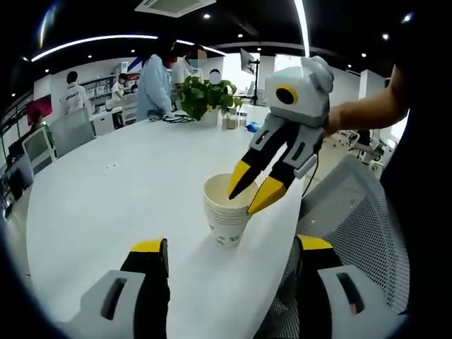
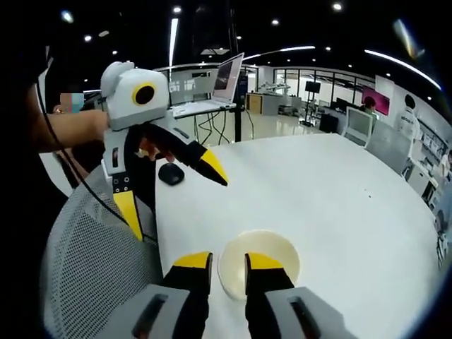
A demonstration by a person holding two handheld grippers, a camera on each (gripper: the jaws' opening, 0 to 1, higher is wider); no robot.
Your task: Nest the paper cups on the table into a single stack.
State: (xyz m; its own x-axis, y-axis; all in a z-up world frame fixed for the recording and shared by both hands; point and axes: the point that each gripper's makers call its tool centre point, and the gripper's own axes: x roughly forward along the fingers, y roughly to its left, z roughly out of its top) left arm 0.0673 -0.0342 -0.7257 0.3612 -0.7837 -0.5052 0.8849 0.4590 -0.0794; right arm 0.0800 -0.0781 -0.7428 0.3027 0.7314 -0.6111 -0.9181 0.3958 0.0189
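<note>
A stack of nested white paper cups (image 1: 226, 215) stands on the white table (image 1: 127, 183) near its edge. My right gripper (image 1: 253, 198) comes in from the right. One yellow tip is inside the top cup's mouth and the other is outside the rim. In the right gripper view, the right gripper (image 2: 227, 261) has its jaws a narrow gap apart, and the near rim of the top cup (image 2: 272, 258) lies in that gap. My left gripper (image 1: 231, 246) is wide open, short of the stack. It also hangs wide open as the left gripper (image 2: 180, 205) over the chair.
A grey mesh chair (image 2: 92, 254) sits at the table edge beside the stack. On the far side stand a potted plant (image 1: 205, 95) and small bottles (image 1: 233, 119). A black mouse (image 2: 171, 174) and a laptop (image 2: 215, 88) lie behind. Several people stand in the background.
</note>
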